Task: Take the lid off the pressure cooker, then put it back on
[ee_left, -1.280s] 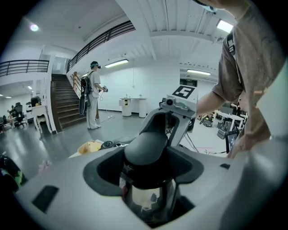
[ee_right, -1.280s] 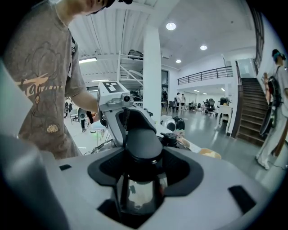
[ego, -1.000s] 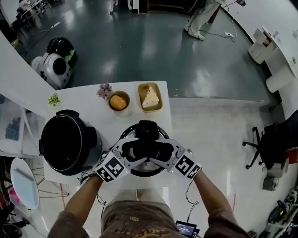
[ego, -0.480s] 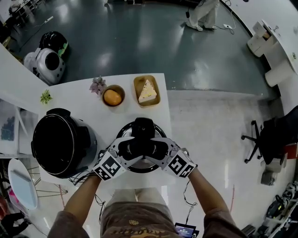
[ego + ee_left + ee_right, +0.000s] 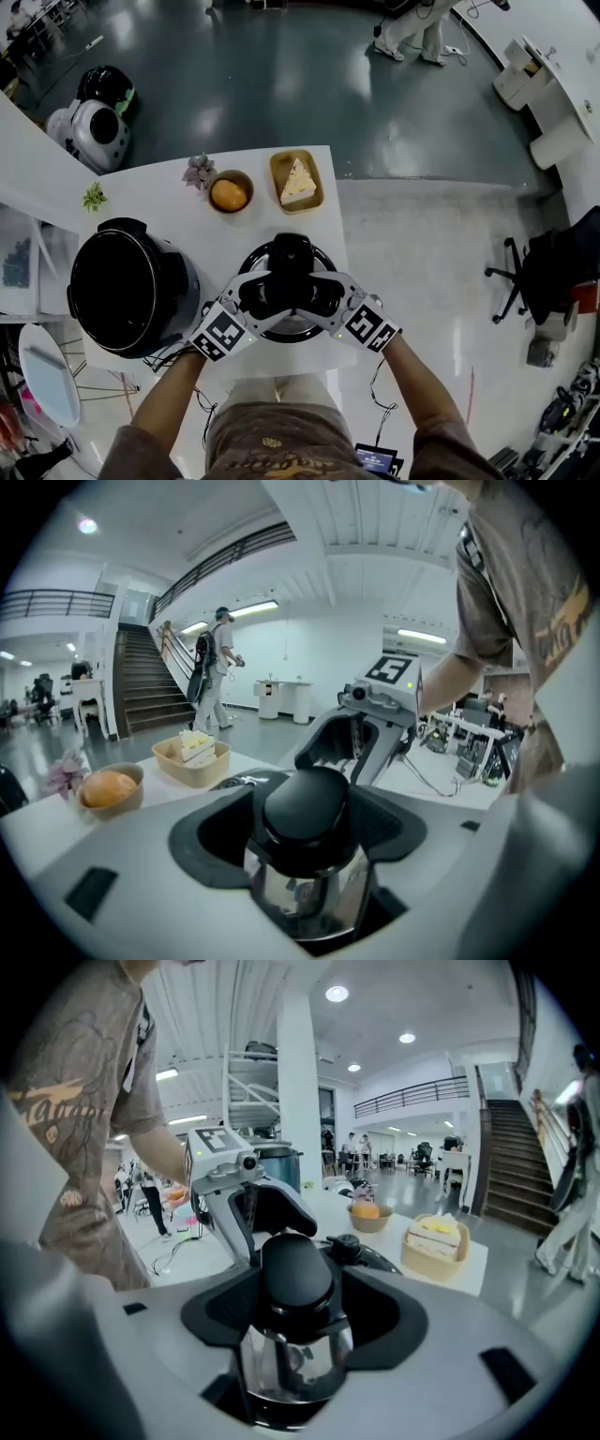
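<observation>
The pressure cooker lid [image 5: 322, 262], steel with a black knob [image 5: 306, 803], lies on the white table [image 5: 169, 211], to the right of the open cooker body [image 5: 131, 286]. Both grippers meet over it from the near side. My left gripper [image 5: 272, 296] has its jaws on either side of the knob, pads against it. My right gripper [image 5: 315, 296] faces it on the same knob [image 5: 298, 1279]; its jaws are opening, with the knob between them and the pads close against it. The grippers hide the knob in the head view.
At the table's far edge stand a bowl with an orange [image 5: 230, 194], a tray with a cake slice [image 5: 298, 183], a small flower [image 5: 198, 171] and a green sprig [image 5: 92, 197]. An office chair [image 5: 525, 272] stands to the right and a person [image 5: 412, 28] far off.
Both grippers have come down a little with the lid, which now sits low on the table. Their hold around the knob looks the same.
</observation>
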